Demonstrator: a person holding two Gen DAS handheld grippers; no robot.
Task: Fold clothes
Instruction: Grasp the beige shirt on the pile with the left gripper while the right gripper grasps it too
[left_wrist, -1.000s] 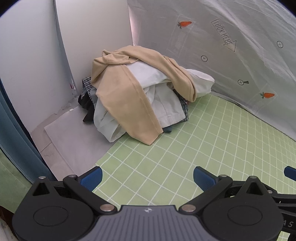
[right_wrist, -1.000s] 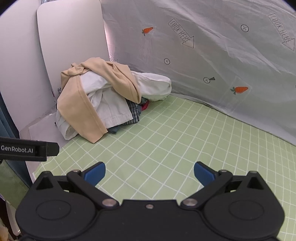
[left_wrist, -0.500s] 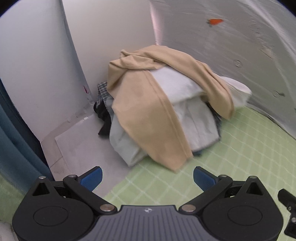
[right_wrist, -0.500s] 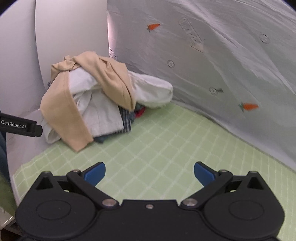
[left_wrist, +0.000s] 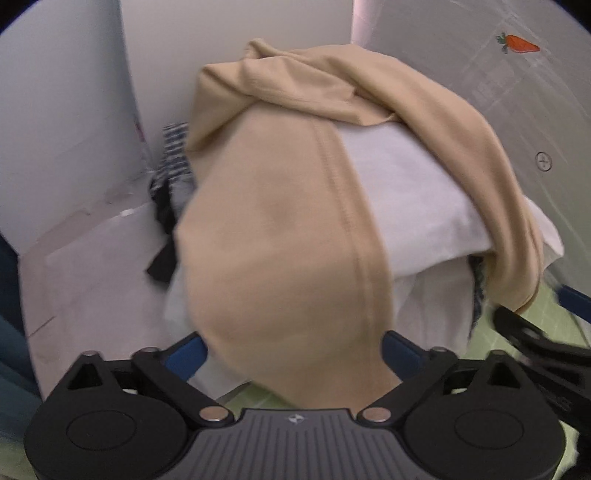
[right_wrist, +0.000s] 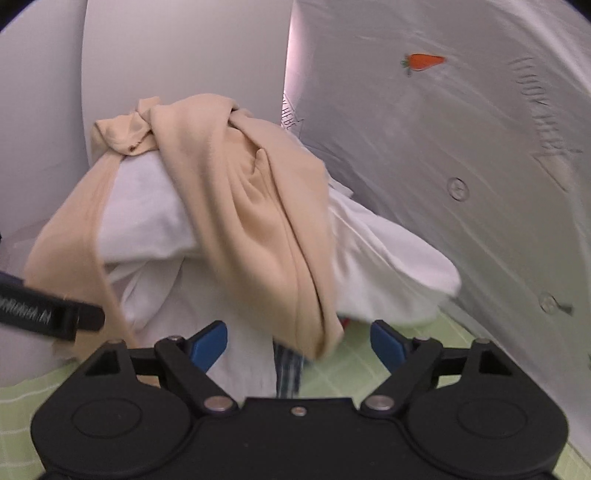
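1. Left wrist view: the left gripper is spread wide, grasping nothing. The broad hanging end of the tan garment sits between its blue pads — cloth between the fingers, not yet pinched. The garment drapes over the clothes pile, which sits in the corner against the white wall panels: white clothes on top, a checked piece and a dark one at the back left. The other gripper shows at the right edge.

2. Right wrist view: the right gripper is likewise spread, released. The narrower twisted end of the tan garment hangs just ahead of its pads, over the white garment and a plaid piece. The green grid mat lies below; the printed white sheet stands behind.

3. Step in hand, as I judge it — taking the tan garment by both ends to lift it clear of the pile.

4. To do it well: close each gripper on tan cloth only, above the hem, without catching the white layer beneath. Lift both ends together, upward before outward, so the knotted top unwinds and the pile is not dragged.
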